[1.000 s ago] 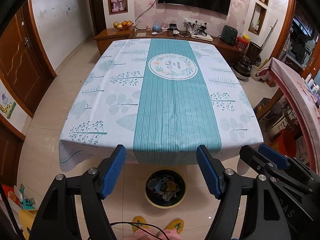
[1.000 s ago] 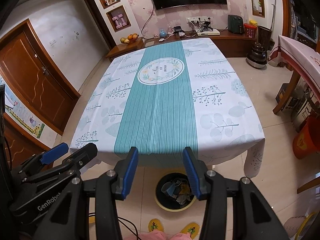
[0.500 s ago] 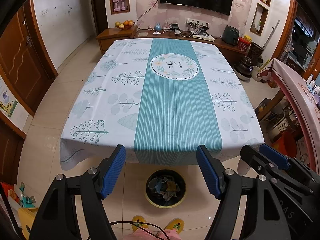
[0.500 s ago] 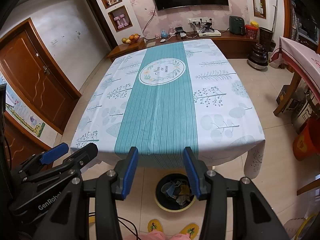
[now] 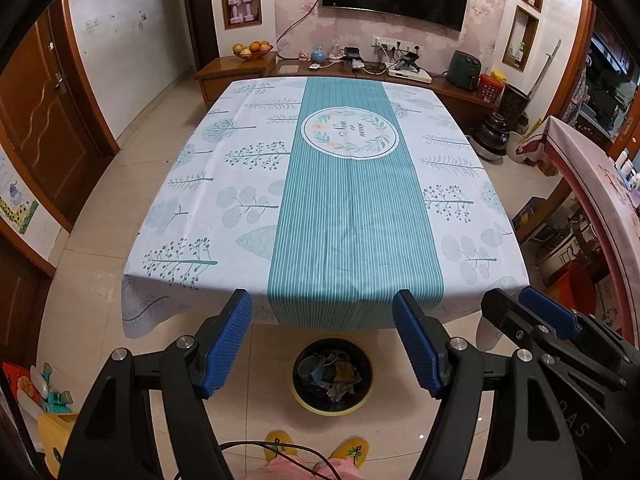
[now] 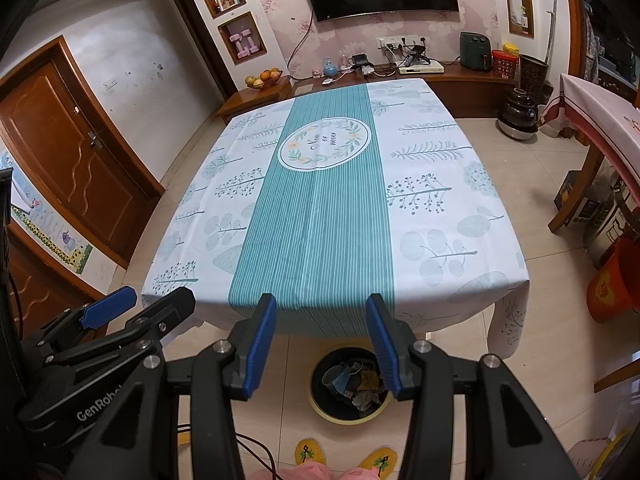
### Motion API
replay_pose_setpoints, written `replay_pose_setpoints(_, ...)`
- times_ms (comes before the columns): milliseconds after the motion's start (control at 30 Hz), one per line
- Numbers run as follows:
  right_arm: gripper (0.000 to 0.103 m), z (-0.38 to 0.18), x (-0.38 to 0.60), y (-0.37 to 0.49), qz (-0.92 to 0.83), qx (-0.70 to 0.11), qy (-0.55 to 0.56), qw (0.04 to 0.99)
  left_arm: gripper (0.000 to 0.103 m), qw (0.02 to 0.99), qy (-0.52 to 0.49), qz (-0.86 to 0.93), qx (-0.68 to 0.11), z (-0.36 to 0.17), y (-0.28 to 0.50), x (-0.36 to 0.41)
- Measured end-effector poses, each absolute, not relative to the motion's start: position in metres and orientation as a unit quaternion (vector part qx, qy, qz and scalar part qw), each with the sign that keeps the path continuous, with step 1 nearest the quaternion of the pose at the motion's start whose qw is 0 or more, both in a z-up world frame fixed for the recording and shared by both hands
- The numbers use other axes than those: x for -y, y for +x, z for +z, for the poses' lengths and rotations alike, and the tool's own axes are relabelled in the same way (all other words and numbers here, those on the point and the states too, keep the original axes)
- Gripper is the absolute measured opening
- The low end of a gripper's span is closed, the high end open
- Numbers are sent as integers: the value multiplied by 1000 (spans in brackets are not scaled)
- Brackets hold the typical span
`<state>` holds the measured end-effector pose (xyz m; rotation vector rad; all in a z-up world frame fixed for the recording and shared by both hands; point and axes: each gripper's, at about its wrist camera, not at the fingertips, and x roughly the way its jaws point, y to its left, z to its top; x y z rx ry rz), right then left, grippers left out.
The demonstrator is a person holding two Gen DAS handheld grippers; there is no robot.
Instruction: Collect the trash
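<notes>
From the left wrist view, the left gripper (image 5: 322, 338) is hanging in the air with its blue pads wide apart and nothing between them. It is sitting just in front of the near edge of the table (image 5: 192, 208), which is wearing a white and teal cloth with leaves on it. Down on the floor, the bin (image 5: 332, 376) is standing under that near edge — it is round, dark inside, with a yellow rim. The trash (image 5: 334, 372) is lying in a pile inside the bin. The right gripper (image 5: 532, 320) is poking in from the right side, just beside the left one. Two yellow slippers (image 5: 352, 450) are showing at the bottom.

From the right wrist view, the right gripper (image 6: 321, 340) is also spread wide and is holding nothing. It is hanging above the bin (image 6: 340, 412), and one pad is covering part of the rim. The trash (image 6: 354, 380) is sitting inside — papers and dark bits mixed up. The left gripper (image 6: 120, 312) is showing at the left. The table (image 6: 440, 200) is filling the middle.
</notes>
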<state>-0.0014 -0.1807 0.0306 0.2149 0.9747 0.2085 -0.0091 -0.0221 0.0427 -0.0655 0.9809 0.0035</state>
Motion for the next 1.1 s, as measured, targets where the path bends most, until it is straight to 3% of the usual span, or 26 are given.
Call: replay_pose_setpoints(1100,47,30,180,-1,99,-466,104,873,71,881,-28,1,-472,42,-11,12)
